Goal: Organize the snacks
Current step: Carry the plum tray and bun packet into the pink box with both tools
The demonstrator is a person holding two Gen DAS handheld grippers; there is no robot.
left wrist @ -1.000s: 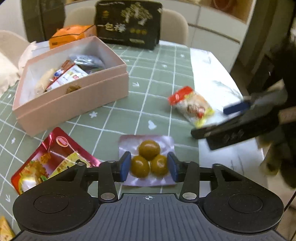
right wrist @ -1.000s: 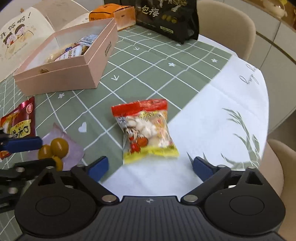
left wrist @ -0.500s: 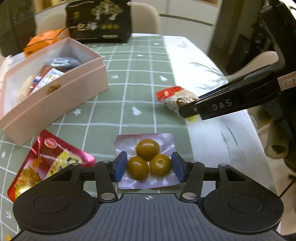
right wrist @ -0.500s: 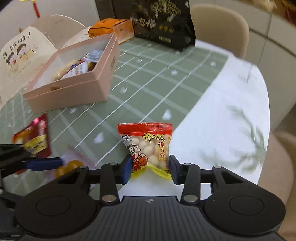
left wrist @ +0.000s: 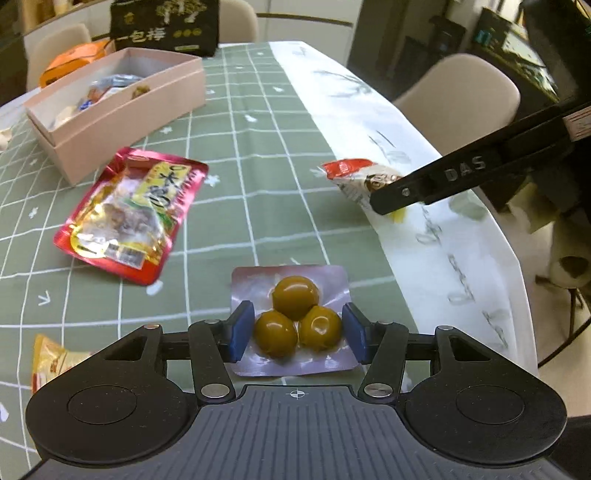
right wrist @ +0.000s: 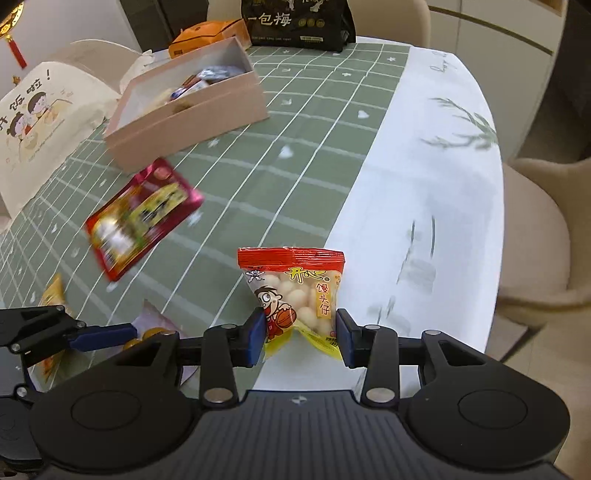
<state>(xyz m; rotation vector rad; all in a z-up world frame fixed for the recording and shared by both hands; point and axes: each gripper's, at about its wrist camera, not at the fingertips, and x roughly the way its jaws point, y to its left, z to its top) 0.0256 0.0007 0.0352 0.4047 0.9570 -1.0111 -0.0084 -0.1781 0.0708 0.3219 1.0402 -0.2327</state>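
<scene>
My left gripper [left wrist: 297, 334] is shut on a clear film pack of three olive-brown balls [left wrist: 295, 291], its blue pads pressing the lower two balls from both sides, above the green checked tablecloth [left wrist: 258, 147]. My right gripper [right wrist: 300, 334] is shut on a small red-topped bag of white puff balls [right wrist: 295, 284], held upright off the table. In the left wrist view that bag [left wrist: 351, 173] pokes out past the right gripper's black finger [left wrist: 443, 177]. The pink open box [left wrist: 140, 110] [right wrist: 192, 118], with several snacks inside, stands at the far left.
A red foil pouch [left wrist: 129, 210] [right wrist: 140, 218] lies flat between the box and the grippers. A yellow packet [left wrist: 51, 358] lies near the left edge. A black bag [right wrist: 299, 22] and an orange box [right wrist: 207, 35] stand at the back. Chairs [right wrist: 532, 229] ring the table.
The right gripper's jaws closed on the puff-ball bag and lifted it. Both grippers moved sideways with their packs; the red pouch and pink box now sit farther off to the left.
</scene>
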